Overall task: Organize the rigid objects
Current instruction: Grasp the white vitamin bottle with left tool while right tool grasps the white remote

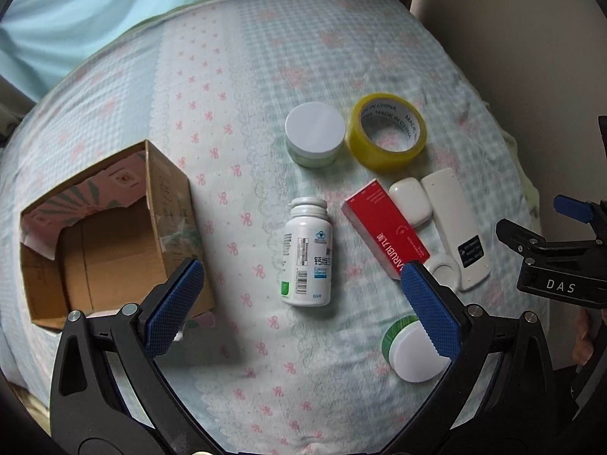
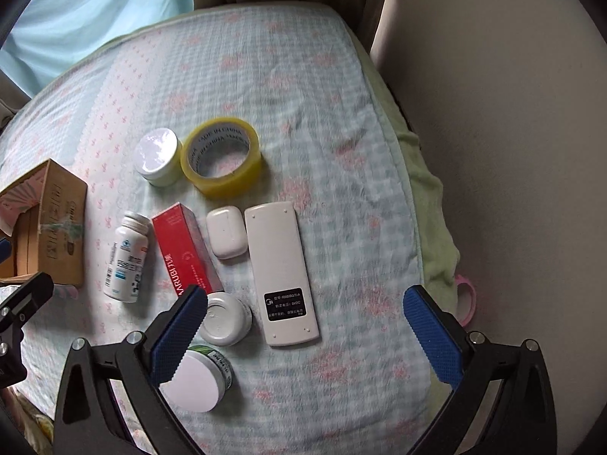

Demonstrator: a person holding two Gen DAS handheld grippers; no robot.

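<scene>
An open cardboard box [image 1: 114,235] [image 2: 57,223] lies at the left of the bed. To its right lie a white pill bottle [image 1: 307,254] [image 2: 127,259], a red carton [image 1: 383,227] [image 2: 186,246], a white earbud case [image 1: 411,201] [image 2: 226,232], a white remote [image 1: 455,223] [image 2: 280,273], a white-lidded jar [image 1: 315,134] [image 2: 157,155] and a yellow tape roll [image 1: 389,131] [image 2: 222,155]. Two small round jars [image 2: 225,318] [image 2: 197,379] sit nearest me. My left gripper [image 1: 303,303] hangs open above the bottle. My right gripper [image 2: 303,326] is open over the remote's near end.
The bed [image 2: 322,113] carries a pale checked cover with pink bows. A beige wall [image 2: 512,151] runs along the right, with a green blanket edge [image 2: 436,227] and a pink ring [image 2: 466,299] beside it. Curtains hang at the back.
</scene>
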